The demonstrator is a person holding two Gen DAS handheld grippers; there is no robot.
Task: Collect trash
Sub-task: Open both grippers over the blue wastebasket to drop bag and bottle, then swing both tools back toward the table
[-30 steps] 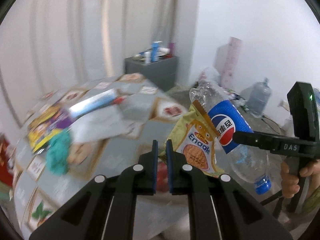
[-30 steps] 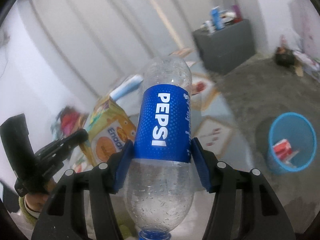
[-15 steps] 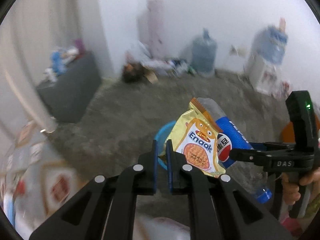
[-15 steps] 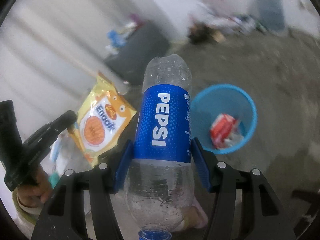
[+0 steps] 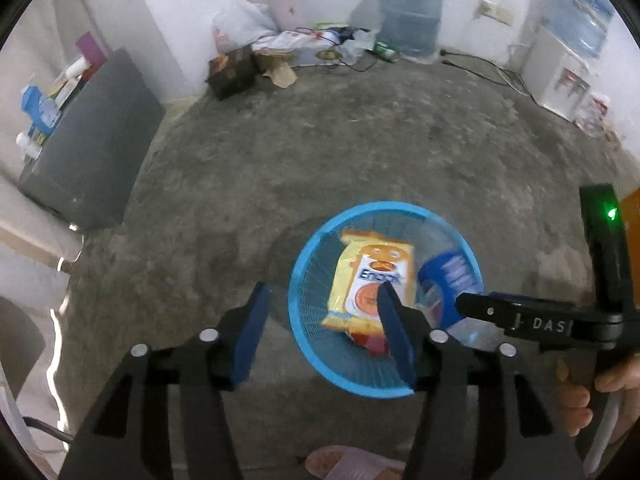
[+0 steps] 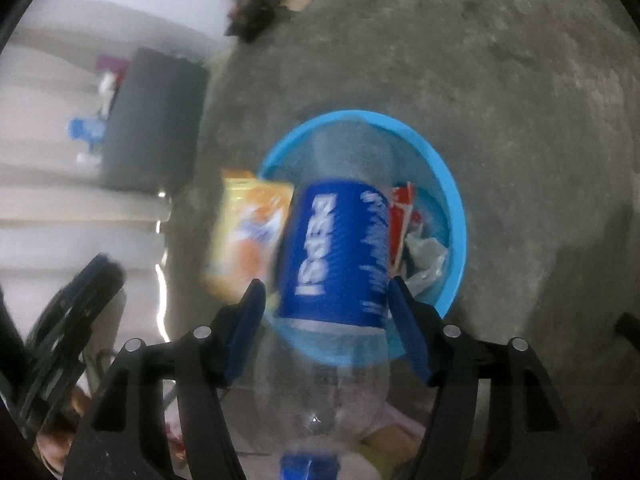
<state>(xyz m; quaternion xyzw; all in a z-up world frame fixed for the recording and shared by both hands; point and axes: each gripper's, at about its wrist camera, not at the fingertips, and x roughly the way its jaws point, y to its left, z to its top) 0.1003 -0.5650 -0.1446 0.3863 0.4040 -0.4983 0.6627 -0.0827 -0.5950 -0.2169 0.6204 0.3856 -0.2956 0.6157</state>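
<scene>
Left gripper (image 5: 320,324) jaws just opened; snack packet (image 5: 370,280), apparently loose, over blue bin (image 5: 308,344).

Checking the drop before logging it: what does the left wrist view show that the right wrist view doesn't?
Only left wrist: a water jug, a dispenser, and the gap of the left tongs, just opened, with nothing in it. Only right wrist: crumpled plastic in the bin, and the bottle loose between the right tongs, which have also just been opening. Both: bin, bottle, snack bag, grey cabinet.
</scene>
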